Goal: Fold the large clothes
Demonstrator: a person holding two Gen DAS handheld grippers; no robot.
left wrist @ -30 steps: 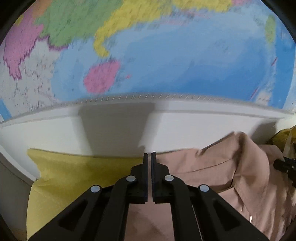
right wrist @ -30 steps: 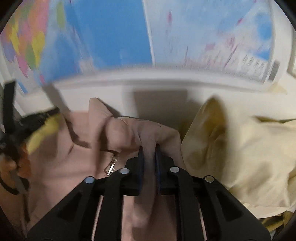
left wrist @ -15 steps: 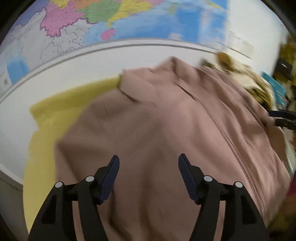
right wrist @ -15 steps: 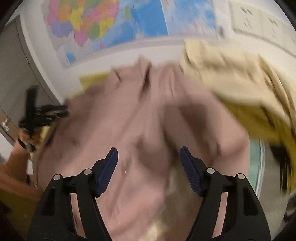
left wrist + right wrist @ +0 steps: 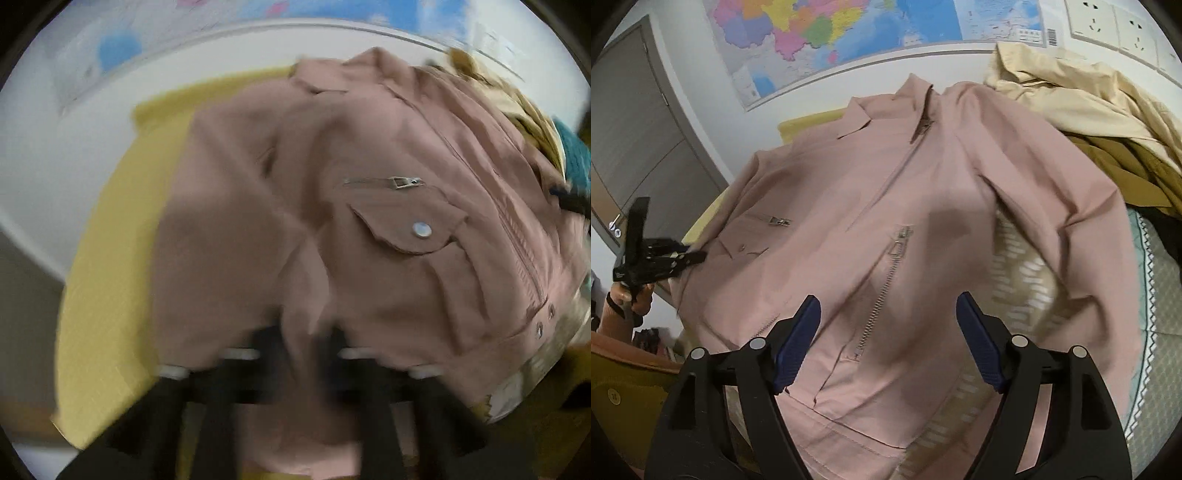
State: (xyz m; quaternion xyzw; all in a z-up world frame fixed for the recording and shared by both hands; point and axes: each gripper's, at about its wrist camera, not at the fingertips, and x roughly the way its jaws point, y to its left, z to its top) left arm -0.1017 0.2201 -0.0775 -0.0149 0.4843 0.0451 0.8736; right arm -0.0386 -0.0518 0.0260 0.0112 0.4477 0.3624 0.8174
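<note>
Pink jacket [image 5: 871, 206] now lies spread front-up; my right fingers [image 5: 977, 347] released it, opening wider; my left fingers [image 5: 325, 354] have re-closed on its hem.

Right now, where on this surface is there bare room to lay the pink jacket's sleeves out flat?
Free: the yellow sheet left of the pink jacket, toward the door. A patterned cover shows beside the right sleeve. Crowded: the back right, where a beige coat overlies an olive garment.
</note>
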